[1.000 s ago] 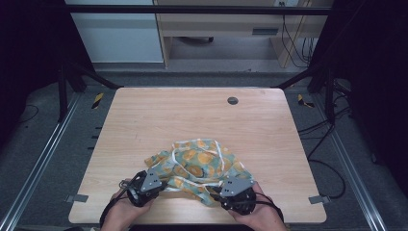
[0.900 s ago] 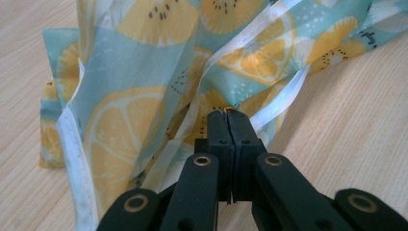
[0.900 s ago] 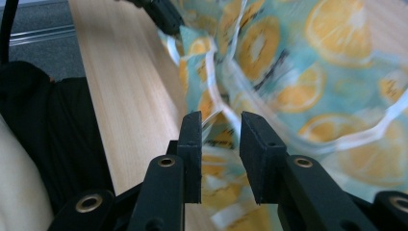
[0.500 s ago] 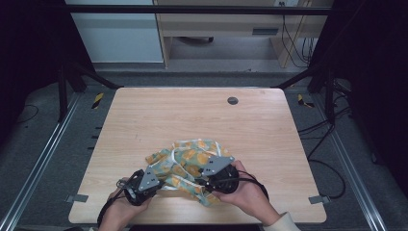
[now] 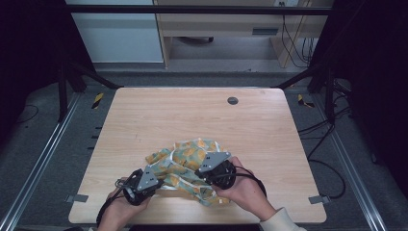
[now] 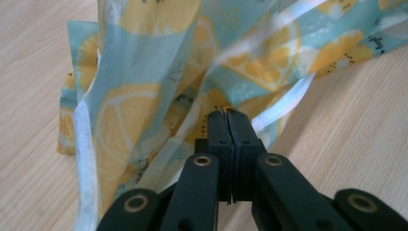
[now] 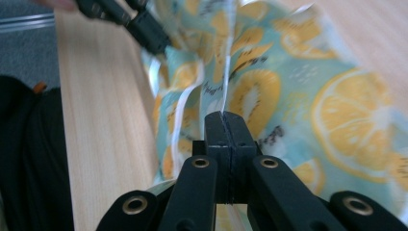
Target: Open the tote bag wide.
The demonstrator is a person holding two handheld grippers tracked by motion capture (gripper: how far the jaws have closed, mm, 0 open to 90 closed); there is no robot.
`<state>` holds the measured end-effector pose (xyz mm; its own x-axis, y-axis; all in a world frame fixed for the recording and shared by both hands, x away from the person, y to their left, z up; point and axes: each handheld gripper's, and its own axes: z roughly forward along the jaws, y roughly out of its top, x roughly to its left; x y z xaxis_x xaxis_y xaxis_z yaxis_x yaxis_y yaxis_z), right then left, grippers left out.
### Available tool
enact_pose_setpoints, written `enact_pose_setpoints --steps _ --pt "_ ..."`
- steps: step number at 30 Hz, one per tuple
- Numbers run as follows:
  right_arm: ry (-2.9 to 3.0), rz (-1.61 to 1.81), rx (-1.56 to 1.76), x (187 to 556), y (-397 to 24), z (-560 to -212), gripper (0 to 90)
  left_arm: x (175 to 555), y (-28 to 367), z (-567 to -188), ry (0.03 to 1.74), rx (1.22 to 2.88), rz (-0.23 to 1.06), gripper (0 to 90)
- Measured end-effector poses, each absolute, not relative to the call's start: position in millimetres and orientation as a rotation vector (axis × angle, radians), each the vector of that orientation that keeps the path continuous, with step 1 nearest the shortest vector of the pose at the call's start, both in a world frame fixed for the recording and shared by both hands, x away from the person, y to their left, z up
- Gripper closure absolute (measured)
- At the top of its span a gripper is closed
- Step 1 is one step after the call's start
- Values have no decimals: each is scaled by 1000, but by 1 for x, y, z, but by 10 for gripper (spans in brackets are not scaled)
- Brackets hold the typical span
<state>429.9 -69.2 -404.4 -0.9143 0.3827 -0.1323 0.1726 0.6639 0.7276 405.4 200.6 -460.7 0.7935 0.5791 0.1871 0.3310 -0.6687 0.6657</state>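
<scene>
The cloth (image 5: 185, 168), a crumpled lemon-print piece with white edging, lies on the near half of the table (image 5: 192, 120), close to the front edge and roughly centred between the two sides; nothing lies in it or under it that can be seen. The left gripper (image 5: 153, 179) sits at the cloth's near-left corner, and in the left gripper view its jaws are pressed together on a fold of the fabric beside a white hem strip (image 6: 284, 103), so it is clenched on the cloth (image 6: 159, 72). The right gripper (image 5: 206, 169) is over the cloth's near-right part; in the right gripper view its jaws are clamped on a thin upright ridge of the cloth (image 7: 298, 91), having just closed on it, and the left gripper (image 7: 144, 29) shows at the top left of that view, pinching the same fabric. Both hands come in from the front edge, the left hand (image 5: 118, 209) low at the corner, the right hand (image 5: 245, 190) angled in from the right. A small dark round grommet (image 5: 233, 100) is set in the table near the far edge, well apart from the cloth. The far half and both side strips of the table are bare wood, leaving open room; the cloth's near folds lie near the front edge.
</scene>
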Motion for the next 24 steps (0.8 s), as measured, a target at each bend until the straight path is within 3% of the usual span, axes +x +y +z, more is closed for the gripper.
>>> enact_pose_setpoints --steps 15,24 --pt "2476 1180 516 462 -79 -362 900 406 205 -455 661 2344 569 900" --pt "2460 1175 545 476 -81 -357 900 408 206 -458 664 2373 553 900"
